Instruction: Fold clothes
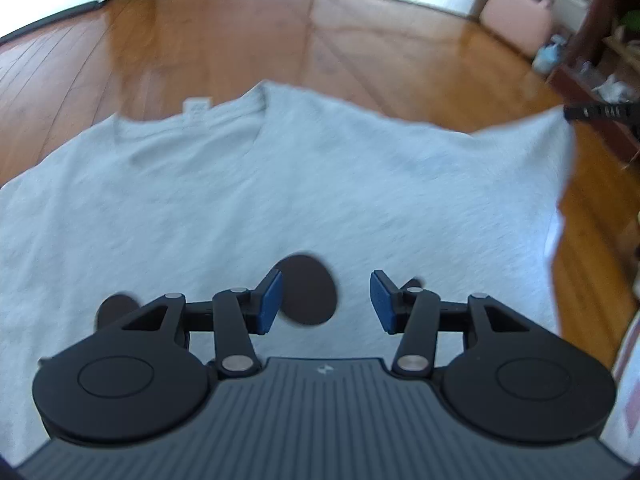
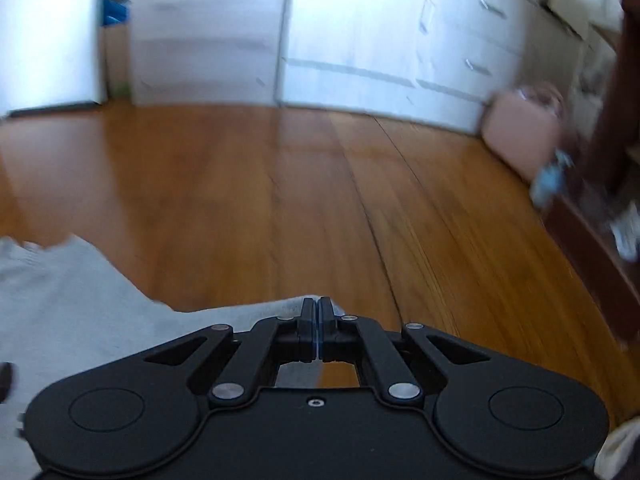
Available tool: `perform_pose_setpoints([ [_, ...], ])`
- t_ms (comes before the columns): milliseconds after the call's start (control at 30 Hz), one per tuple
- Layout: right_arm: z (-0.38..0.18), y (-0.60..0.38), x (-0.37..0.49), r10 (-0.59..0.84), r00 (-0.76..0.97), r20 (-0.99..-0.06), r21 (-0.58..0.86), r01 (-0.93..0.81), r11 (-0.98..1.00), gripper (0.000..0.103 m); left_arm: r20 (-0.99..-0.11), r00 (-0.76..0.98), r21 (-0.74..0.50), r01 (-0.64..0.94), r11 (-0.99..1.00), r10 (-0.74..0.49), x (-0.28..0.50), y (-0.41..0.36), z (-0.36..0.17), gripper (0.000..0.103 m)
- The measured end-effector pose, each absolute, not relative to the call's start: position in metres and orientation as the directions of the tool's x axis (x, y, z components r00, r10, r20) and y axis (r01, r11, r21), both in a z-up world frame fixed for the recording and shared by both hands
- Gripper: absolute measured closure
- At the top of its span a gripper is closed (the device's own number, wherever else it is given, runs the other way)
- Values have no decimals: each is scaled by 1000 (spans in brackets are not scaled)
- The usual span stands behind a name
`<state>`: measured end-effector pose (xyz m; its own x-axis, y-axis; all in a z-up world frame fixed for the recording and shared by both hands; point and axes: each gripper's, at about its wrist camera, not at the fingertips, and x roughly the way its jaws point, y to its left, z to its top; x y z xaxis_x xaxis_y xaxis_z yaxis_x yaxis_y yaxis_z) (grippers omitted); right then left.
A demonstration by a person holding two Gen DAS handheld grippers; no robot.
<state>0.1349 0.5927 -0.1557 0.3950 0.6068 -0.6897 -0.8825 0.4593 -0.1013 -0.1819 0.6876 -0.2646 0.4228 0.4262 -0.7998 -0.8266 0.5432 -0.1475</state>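
One light grey shirt [image 1: 280, 200] is lying spread on the wooden floor [image 1: 240, 48], its neckline [image 1: 224, 116] pointing away from the left wrist camera and one small white label [image 1: 197, 107] showing at the collar. Two dark round patches [image 1: 308, 290] are showing on the cloth near the hem; what they are cannot be told.

The left gripper [image 1: 326, 300] is hovering over the lower part of the shirt. Its two fingers [image 1: 270, 300], each faced with a blue pad, are standing apart, with nothing pressed between them; only the flat cloth is lying beneath the gap.

The right gripper [image 2: 319, 320] is clamping a corner of the shirt [image 2: 100, 300]. Its two fingers [image 2: 308, 312] are pressed together, and a peak of grey cloth is rising to their tips. In the left wrist view, that gripper is appearing as a dark bar at the right edge [image 1: 600, 112], with the shirt's right corner pulled up to it, off the floor, and the edge below it hanging in a fold.

Beyond the shirt, white cabinets [image 2: 380, 40] are standing along the far wall. One pink case [image 2: 520, 132] is sitting on the floor beside them, and one dark wooden shelf unit [image 1: 600, 60] is standing at the right, with small items on it too blurred to count. Both views are smeared.
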Motion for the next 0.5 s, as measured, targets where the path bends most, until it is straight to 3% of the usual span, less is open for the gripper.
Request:
perform_pose_setpoints([
  [100, -172, 580, 148, 558, 455, -694, -100, -829, 551, 94, -801, 368, -120, -872, 475, 473, -203, 697, -267, 56],
  [233, -182, 550, 162, 564, 386, -731, 61, -785, 616, 57, -812, 333, -113, -896, 429, 480, -226, 711, -268, 56],
  [400, -206, 505, 168, 631, 193, -752, 370, -668, 646, 41, -816, 328, -126, -905, 407, 476, -233, 711, -273, 55],
  [500, -233, 503, 141, 636, 131, -760, 415, -655, 631, 41, -822, 344, -154, -902, 404, 454, -228, 711, -276, 55],
])
